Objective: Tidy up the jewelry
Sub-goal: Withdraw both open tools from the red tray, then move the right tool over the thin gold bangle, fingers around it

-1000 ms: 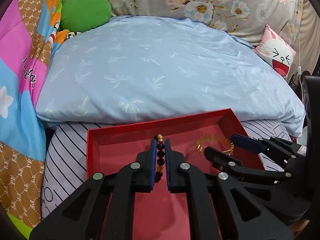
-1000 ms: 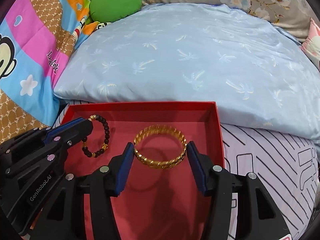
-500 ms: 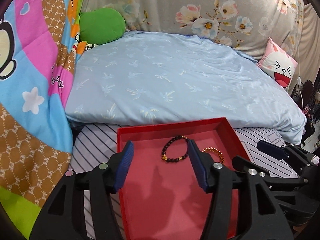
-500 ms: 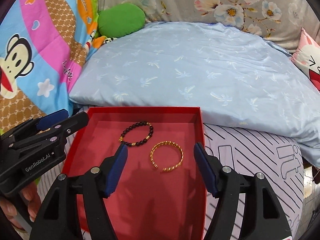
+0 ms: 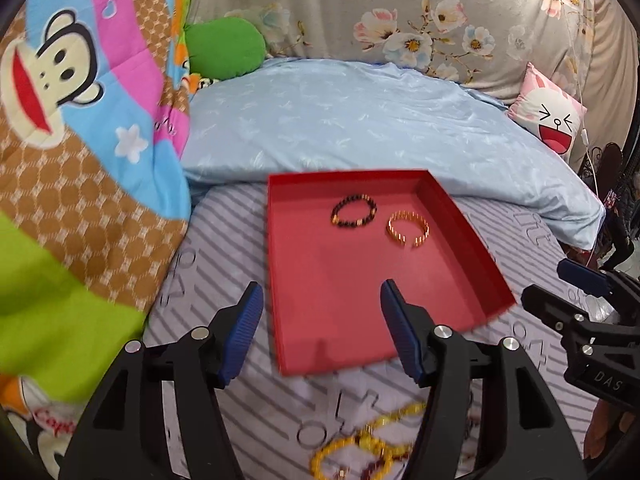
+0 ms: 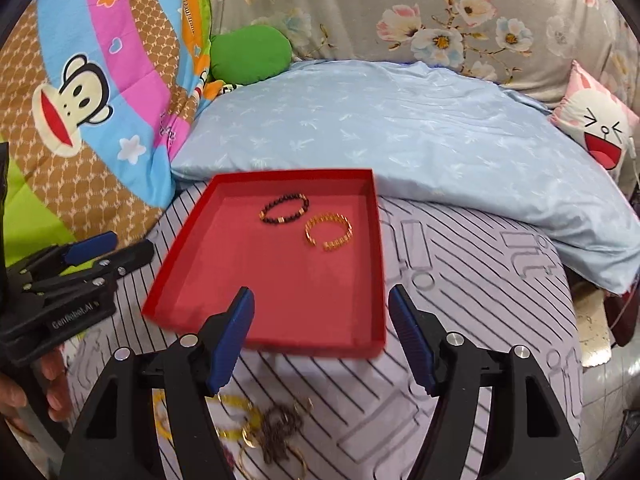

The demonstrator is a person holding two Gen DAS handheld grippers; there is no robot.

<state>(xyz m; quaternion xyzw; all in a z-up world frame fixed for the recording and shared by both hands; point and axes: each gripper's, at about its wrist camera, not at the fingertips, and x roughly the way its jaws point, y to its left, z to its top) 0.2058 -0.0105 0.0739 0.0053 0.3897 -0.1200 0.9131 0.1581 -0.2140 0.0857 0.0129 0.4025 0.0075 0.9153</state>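
Nearest, a tangle of loose jewelry [image 6: 264,432] waits unsorted on the striped bed sheet [image 6: 460,280] beneath both grippers (left gripper [image 5: 320,328], right gripper [image 6: 320,334]), fingers wide and empty. Farther, the red tray [image 6: 360,320] already holds a beaded bracelet [image 6: 285,208] beside a gold bangle [image 6: 329,228].

- Bed [image 6: 460,280] with grey striped sheet carried everything.
- Red tray [image 6: 224,264] sat flat on the sheet, mid-bed.
- Light blue pillow [image 6: 400,120] lay just behind the tray, touching its far edge.
- Loose jewelry pile [image 6: 272,432] lay on the sheet in front of the tray, blurred.
- Cartoon monkey quilt [image 6: 100,92] was heaped left of the tray.
- Bunny-face cushion [image 6: 600,128] sat far right, behind the tray.
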